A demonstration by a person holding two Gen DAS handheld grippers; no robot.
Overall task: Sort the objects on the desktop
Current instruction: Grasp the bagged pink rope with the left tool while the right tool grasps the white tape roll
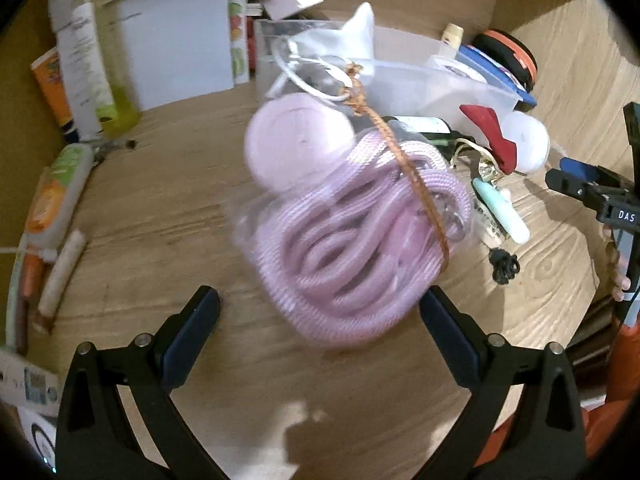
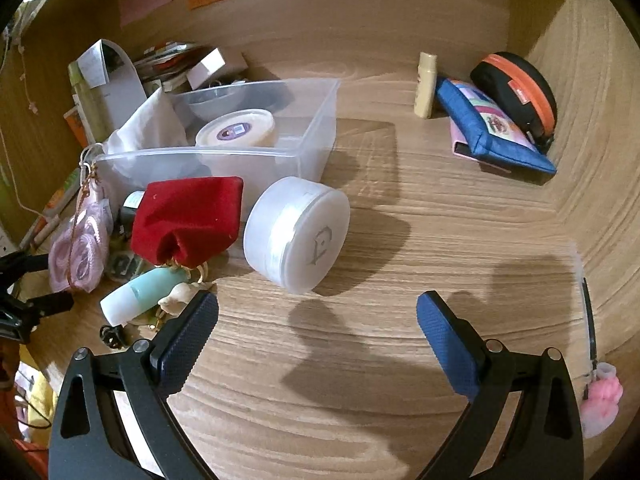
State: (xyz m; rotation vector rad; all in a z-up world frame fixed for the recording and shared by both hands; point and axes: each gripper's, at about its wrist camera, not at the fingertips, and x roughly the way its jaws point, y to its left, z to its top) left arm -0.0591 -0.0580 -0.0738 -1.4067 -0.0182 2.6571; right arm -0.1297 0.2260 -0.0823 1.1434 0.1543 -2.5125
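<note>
A clear bag of coiled pink cord [image 1: 352, 240] with a pink round puff lies blurred on the wooden desk, a brown braided string across it. My left gripper [image 1: 320, 312] is open just in front of it, its right finger beside the bag's edge. In the right wrist view the same pink cord bag [image 2: 80, 248] is far left. My right gripper [image 2: 318, 312] is open over bare desk, nothing between its fingers. Ahead of it a white round jar [image 2: 296, 232] lies on its side beside a red velvet pouch [image 2: 188, 216] and a mint tube [image 2: 140, 292].
A clear plastic bin [image 2: 312, 132] holds a lidded round tub [image 2: 236, 128] and white cloth. At the back right are a blue pouch [image 2: 492, 136], a black-and-orange case [image 2: 516, 84] and a small yellow bottle [image 2: 426, 84]. Papers and tubes [image 1: 80, 80] crowd the left. A pink charm [image 2: 600, 404] hangs right.
</note>
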